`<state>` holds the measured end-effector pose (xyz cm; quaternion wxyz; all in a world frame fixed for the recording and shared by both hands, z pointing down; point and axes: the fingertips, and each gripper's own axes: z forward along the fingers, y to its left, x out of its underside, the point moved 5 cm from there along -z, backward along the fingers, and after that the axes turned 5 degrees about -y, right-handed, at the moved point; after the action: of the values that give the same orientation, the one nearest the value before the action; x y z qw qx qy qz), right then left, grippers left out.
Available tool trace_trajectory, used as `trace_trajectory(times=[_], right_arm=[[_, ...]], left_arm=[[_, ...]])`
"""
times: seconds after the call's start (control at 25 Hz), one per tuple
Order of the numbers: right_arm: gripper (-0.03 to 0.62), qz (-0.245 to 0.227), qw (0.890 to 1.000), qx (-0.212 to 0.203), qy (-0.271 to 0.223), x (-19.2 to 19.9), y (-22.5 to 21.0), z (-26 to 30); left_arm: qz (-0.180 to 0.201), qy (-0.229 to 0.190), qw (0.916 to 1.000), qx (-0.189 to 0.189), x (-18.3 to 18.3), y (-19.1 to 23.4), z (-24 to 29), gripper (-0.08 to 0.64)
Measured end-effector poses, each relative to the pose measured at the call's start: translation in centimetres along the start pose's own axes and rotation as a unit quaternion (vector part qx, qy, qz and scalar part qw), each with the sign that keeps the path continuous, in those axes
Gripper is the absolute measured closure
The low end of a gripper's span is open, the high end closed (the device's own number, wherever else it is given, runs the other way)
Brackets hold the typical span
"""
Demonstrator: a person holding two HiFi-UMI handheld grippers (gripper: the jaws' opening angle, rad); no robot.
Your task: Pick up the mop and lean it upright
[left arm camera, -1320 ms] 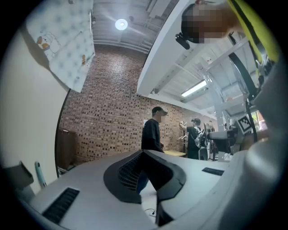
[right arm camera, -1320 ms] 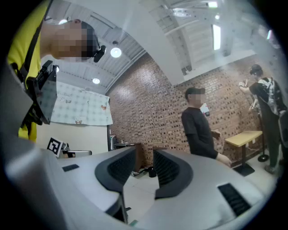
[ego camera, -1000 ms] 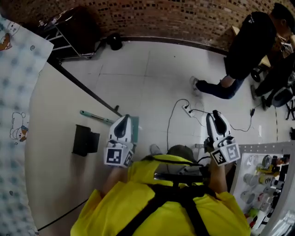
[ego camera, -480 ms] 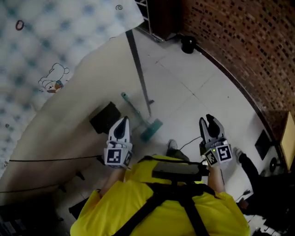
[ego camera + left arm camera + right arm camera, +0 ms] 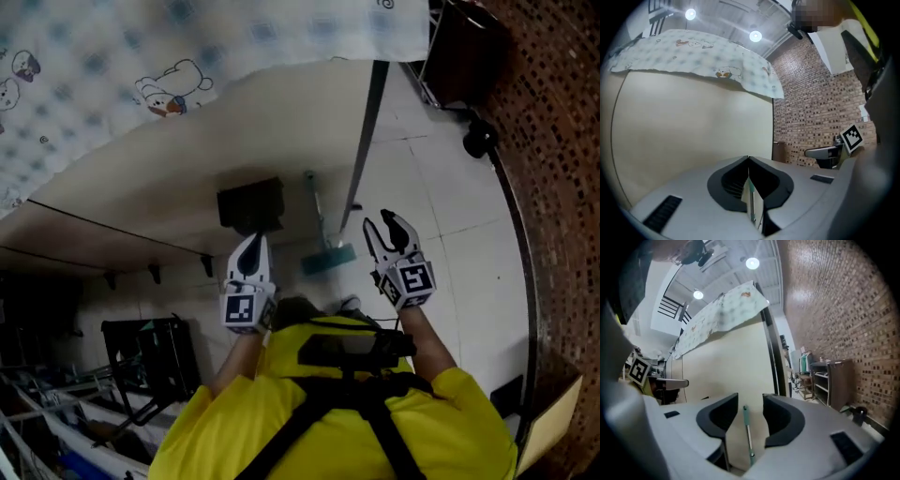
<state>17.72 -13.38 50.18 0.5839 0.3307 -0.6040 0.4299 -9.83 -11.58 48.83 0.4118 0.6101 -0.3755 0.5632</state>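
Note:
The mop has a teal handle and a teal head on the white floor tiles. It stands against the beige wall, between my two grippers in the head view. My right gripper is just right of the mop and apart from it, and its jaws are opening. In the right gripper view the mop handle shows upright in the gap of that gripper, farther off and untouched. My left gripper is left of the mop; its jaws meet.
A black box hangs on the wall beside the mop. A dark post runs along the wall's end. A patterned cloth drapes above. A brick wall, a dark cabinet and a black rack stand around.
The head view has swung toward the beige wall, so the mop now lies straight ahead between the grippers. The right gripper's jaws stand wider apart than before.

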Motion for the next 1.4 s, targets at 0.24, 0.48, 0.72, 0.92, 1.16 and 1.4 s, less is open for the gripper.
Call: trace_trajectory(times=[0.24, 0.48, 0.72, 0.92, 1.16, 1.4], right_arm=[[0.371, -0.015, 0.998, -0.030, 0.047, 5.1, 1.6, 6.8], [0.370, -0.025, 0.993, -0.031, 0.108, 12.2, 2.8, 14.0], [0.371, -0.042, 0.989, 0.015, 0.143, 16.9, 2.8, 19.7], [0.426, -0.036, 0.984, 0.051, 0.167, 19.0, 2.6, 22.4], [0.471, -0.036, 0.984, 0.085, 0.150, 19.4, 2.6, 22.8], [0.472, -0.034, 0.986, 0.089, 0.136, 17.8, 4.1, 16.9]], left_arm=[[-0.010, 0.035, 0.9985, -0.041, 2.2, 2.2, -0.8, 0.560], [-0.025, 0.067, 0.9972, -0.021, 3.4, 3.6, 0.0, 0.560], [-0.018, 0.094, 0.9954, 0.006, 3.1, 5.0, 0.7, 0.560], [-0.018, 0.092, 0.9954, 0.019, 2.3, 7.0, 0.5, 0.560], [-0.020, 0.096, 0.9939, 0.050, 3.3, 8.4, 0.6, 0.560], [-0.022, 0.092, 0.9933, 0.067, 3.3, 8.6, 1.3, 0.560]])
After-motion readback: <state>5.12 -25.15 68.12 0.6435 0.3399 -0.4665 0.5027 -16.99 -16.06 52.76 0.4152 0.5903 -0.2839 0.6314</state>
